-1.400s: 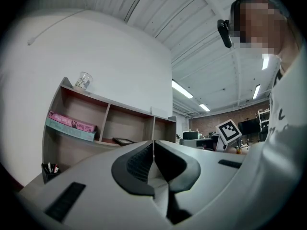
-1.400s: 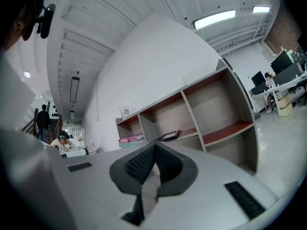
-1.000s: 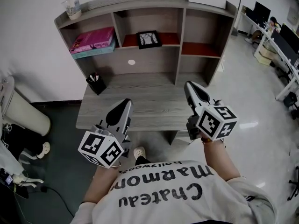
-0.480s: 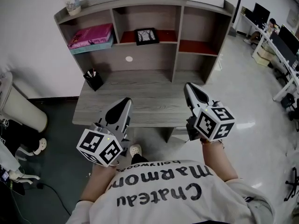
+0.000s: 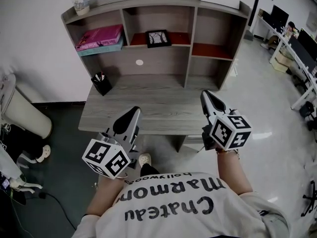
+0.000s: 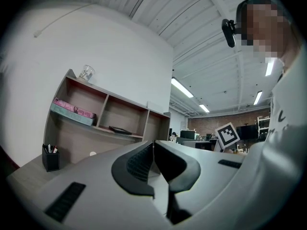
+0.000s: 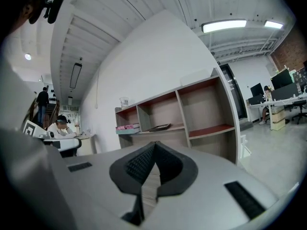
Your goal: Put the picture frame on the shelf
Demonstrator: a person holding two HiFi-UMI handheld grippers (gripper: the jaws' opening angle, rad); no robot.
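A black picture frame (image 5: 158,38) lies flat on the red-lined middle shelf of the grey desk hutch (image 5: 189,43); it also shows as a dark slab (image 6: 119,130) in the left gripper view and as a thin tilted frame (image 7: 158,127) in the right gripper view. My left gripper (image 5: 130,114) hovers over the desk's front edge, shut and empty. My right gripper (image 5: 206,95) hangs over the desk's front right, jaws pressed together with nothing between them. Both are well short of the shelf.
Pink and teal books (image 5: 99,38) lie in the left shelf bay. A black pen holder (image 5: 102,85) stands on the desk (image 5: 148,105) at left. A clear cup (image 5: 81,4) sits on the hutch top. A white bin (image 5: 25,115) stands left; office desks (image 5: 297,48) right.
Both grippers have barely shifted; the right one has edged slightly right and down in the head view. The view itself has wobbled a little. The frame stays on the shelf.
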